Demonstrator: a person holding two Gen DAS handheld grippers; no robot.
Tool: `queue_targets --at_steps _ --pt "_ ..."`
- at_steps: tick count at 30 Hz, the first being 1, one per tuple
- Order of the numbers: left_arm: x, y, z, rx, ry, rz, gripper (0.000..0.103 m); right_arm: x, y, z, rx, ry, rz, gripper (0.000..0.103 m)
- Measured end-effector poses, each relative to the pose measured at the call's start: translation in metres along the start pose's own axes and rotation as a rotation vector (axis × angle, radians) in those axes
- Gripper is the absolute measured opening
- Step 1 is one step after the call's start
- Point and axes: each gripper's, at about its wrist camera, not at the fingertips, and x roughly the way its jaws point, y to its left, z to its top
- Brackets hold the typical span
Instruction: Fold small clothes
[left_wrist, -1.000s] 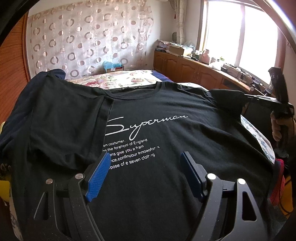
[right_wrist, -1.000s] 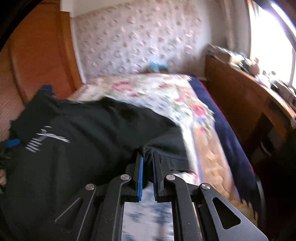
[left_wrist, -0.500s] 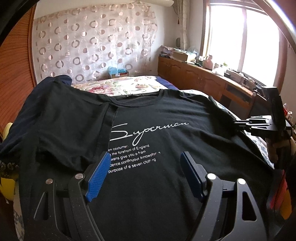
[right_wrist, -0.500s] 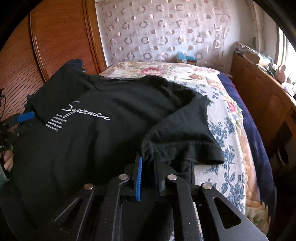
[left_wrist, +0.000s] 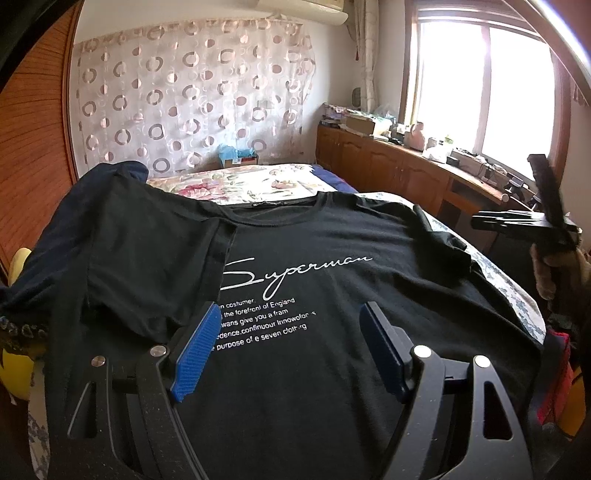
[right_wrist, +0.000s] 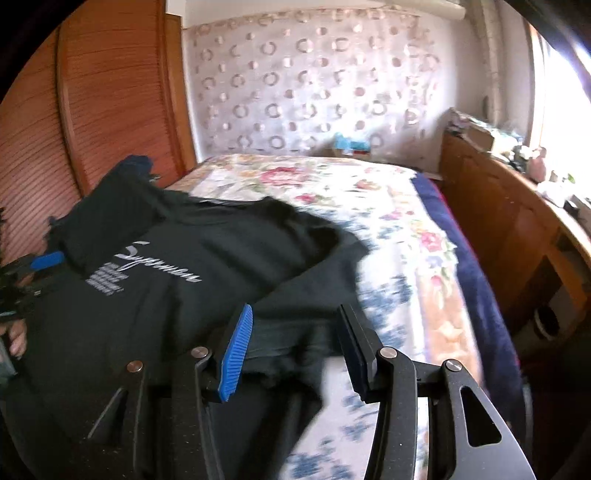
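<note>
A black T-shirt (left_wrist: 303, 295) with white "Superman" lettering lies face up on the bed; it also shows in the right wrist view (right_wrist: 207, 266). Its left sleeve (left_wrist: 147, 266) is folded inward over the chest. Its right sleeve (right_wrist: 306, 314) lies folded over the right side. My left gripper (left_wrist: 288, 347) is open and empty above the shirt's lower front. My right gripper (right_wrist: 295, 343) is open and empty just above the right sleeve; it shows from the side at the right edge of the left wrist view (left_wrist: 517, 221).
A floral bedspread (right_wrist: 332, 192) covers the bed beyond the shirt. A wooden cabinet (left_wrist: 399, 170) with clutter runs along the right under the window. A slatted wooden wall (right_wrist: 92, 110) stands at left. A yellow object (left_wrist: 18, 362) lies at the left bed edge.
My right gripper was shut on the right sleeve, carried it inward over the shirt, then opened and let it go. My left gripper stayed open and almost still.
</note>
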Motion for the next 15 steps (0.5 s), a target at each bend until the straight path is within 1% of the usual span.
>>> queue_targets --at_steps 3,9,10,12,13,14,15 --pt "0.001 -0.001 -0.001 0.002 0.004 -0.003 0.078 0.020 -0.017 0.003 0.040 0.048 -0.029 0.049" --pt "0.000 -0.004 -0.002 0.012 0.012 -0.009 0.078 0.066 -0.034 -0.006 0.086 0.187 -0.051 0.049" --pt "0.000 -0.003 -0.002 0.012 0.013 -0.010 0.078 0.071 -0.035 -0.007 0.086 0.200 -0.051 0.049" --pt "0.000 -0.003 -0.002 0.010 0.014 -0.010 0.078 0.073 -0.035 -0.005 0.071 0.181 -0.054 0.048" --pt "0.000 -0.003 -0.002 0.010 0.014 -0.011 0.078 0.074 -0.034 -0.003 0.063 0.181 -0.042 0.036" --pt "0.000 -0.003 -0.002 0.009 0.014 -0.011 0.078 0.074 -0.033 -0.001 0.052 0.185 -0.022 0.013" --pt "0.000 -0.003 -0.002 0.008 0.012 -0.010 0.078 0.074 -0.029 0.002 0.035 0.194 -0.005 0.005"
